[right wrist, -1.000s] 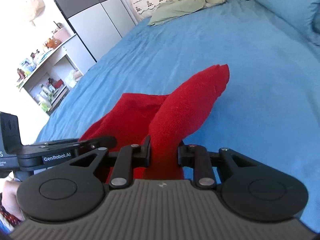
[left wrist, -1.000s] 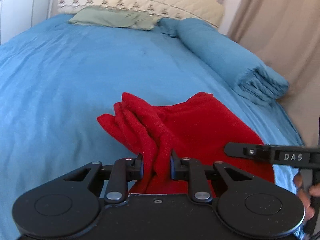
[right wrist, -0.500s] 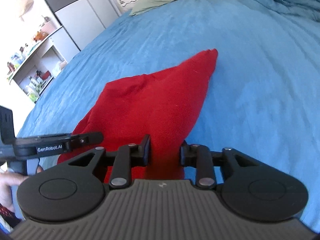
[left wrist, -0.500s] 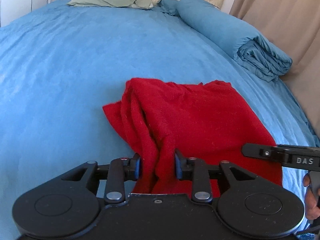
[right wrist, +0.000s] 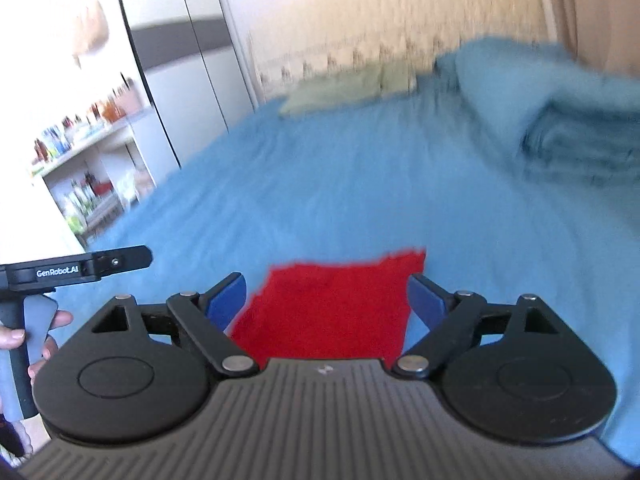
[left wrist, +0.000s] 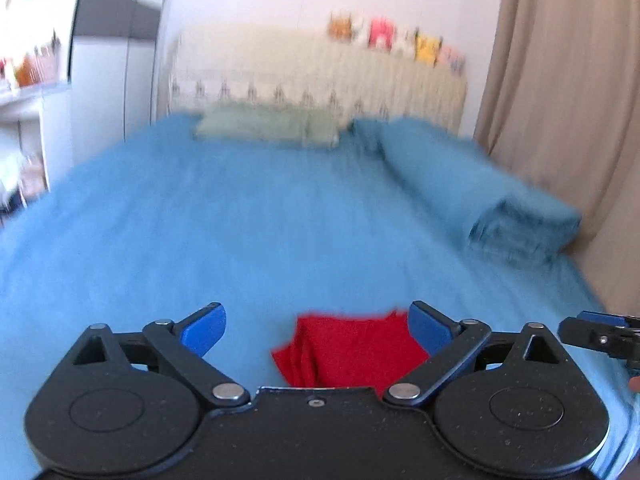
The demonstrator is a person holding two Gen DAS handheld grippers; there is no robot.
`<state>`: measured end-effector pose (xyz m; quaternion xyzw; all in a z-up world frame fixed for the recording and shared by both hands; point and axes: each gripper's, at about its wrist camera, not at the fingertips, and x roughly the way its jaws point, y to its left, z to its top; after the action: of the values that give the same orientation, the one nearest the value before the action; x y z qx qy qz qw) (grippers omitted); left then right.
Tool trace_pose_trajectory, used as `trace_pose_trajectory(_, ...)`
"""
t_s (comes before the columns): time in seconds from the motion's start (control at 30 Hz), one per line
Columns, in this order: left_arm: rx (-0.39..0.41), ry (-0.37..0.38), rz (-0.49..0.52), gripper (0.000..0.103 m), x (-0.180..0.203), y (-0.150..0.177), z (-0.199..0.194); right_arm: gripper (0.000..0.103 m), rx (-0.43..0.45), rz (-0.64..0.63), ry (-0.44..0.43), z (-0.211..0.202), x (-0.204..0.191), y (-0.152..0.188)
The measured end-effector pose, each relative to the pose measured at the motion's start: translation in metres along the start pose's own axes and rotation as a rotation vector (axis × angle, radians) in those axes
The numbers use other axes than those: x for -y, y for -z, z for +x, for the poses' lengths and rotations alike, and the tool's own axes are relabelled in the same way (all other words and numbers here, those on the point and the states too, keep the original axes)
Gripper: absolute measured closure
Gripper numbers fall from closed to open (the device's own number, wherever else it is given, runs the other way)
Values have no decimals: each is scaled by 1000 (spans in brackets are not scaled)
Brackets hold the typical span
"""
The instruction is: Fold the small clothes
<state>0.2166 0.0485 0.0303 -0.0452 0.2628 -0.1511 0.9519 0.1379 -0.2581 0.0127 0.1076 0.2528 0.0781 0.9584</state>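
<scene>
Both grippers, left [left wrist: 316, 330] and right [right wrist: 326, 300], had just opened, empty; cloth [right wrist: 328, 308] lay folded. Best retreat clear, without snagging it.

Red cloth [right wrist: 328, 312] lies folded flat on the blue bedsheet [right wrist: 360, 200].

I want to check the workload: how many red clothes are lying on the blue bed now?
1. The red garment lies on the near part of the bed, just ahead of both grippers. Its near edge is hidden behind them.
</scene>
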Motion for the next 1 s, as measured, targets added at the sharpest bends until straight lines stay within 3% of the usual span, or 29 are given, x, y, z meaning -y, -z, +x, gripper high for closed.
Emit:
trace_pose_trajectory(0.17,127,-68,68,0,27,-31,-110,0,82,-35,73,-100,-41,-32)
trace_pose_trajectory(0.27,111,-107,64,0,41,-25,-161,0,72,-56,167,-151,-64,-32)
trace_pose_trajectory(0.37,30,-146,59,0,52,-4,-191,0,41,-77,243,-188,-83,-19)
trace_pose_trajectory(0.57,-105,-245,79,0,72,52,-207,0,-74,-52,301,-217,-102,30)
trace_pose_trajectory(0.7,-179,-232,79,0,73,81,-205,0,-138,-50,341,-217,-102,64)
trace_pose_trajectory(1.0,-214,-239,124,0,88,101,-202,0,-243,-14,357,-211,-95,107)
